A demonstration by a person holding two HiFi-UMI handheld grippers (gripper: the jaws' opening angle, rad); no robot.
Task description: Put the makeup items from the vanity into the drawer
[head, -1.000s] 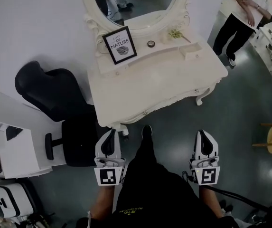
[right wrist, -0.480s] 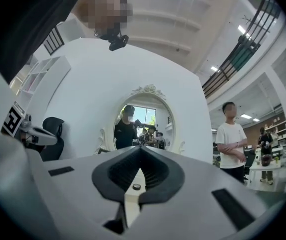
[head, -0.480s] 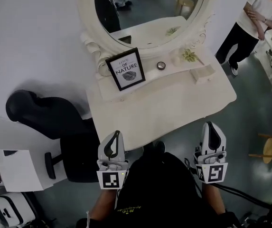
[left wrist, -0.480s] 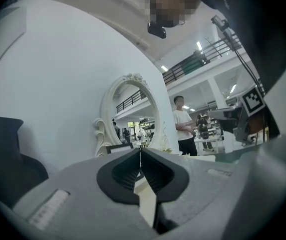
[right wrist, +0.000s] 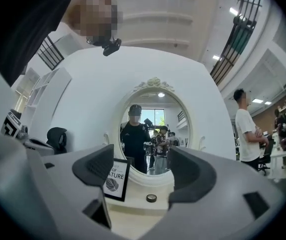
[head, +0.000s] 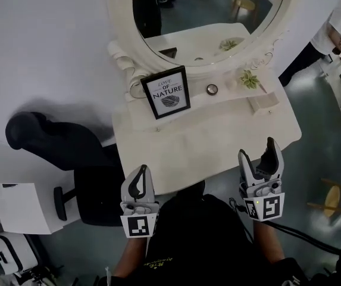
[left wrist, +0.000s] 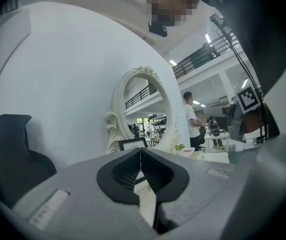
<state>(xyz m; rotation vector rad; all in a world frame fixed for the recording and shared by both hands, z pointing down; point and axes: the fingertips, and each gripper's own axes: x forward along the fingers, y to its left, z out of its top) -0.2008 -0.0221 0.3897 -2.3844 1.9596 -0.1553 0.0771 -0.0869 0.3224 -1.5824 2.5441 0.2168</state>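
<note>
— On the vanity's raised shelf, head view: one small round jar (head: 212, 89) stands between the framed print (head: 169, 92) and the plant sprig (head: 250, 79). It is the only makeup item I can identify. The vanity (head: 218, 142) top in front of it is bare.

— Tool state?

— Left gripper (head: 139, 173): jaws together, nothing held, at the near edge of the top. Right gripper (head: 257, 149): jaws spread wide, nothing held, well apart from the jar.

— Left gripper view?

— Same reading. The pads meet along one seam with no object in them. The jar does not show there.

— Right gripper view?

— The jaws have just been opening and now stand fully apart, with only air between them. The jar appears through the gap, far off on the shelf, just beside the print.

— Handling?

— My judgement: light and rigid, with a smooth dark lid that is likely slippery. The body may be glass, so treat it as fragile. It is low and squat, so grip it across the diameter with the pads on the side wall, close to the shelf. The mirror frame stands near behind it, so approach level and slowly. I cannot tell which drawer is meant; no drawer stands open.
</note>
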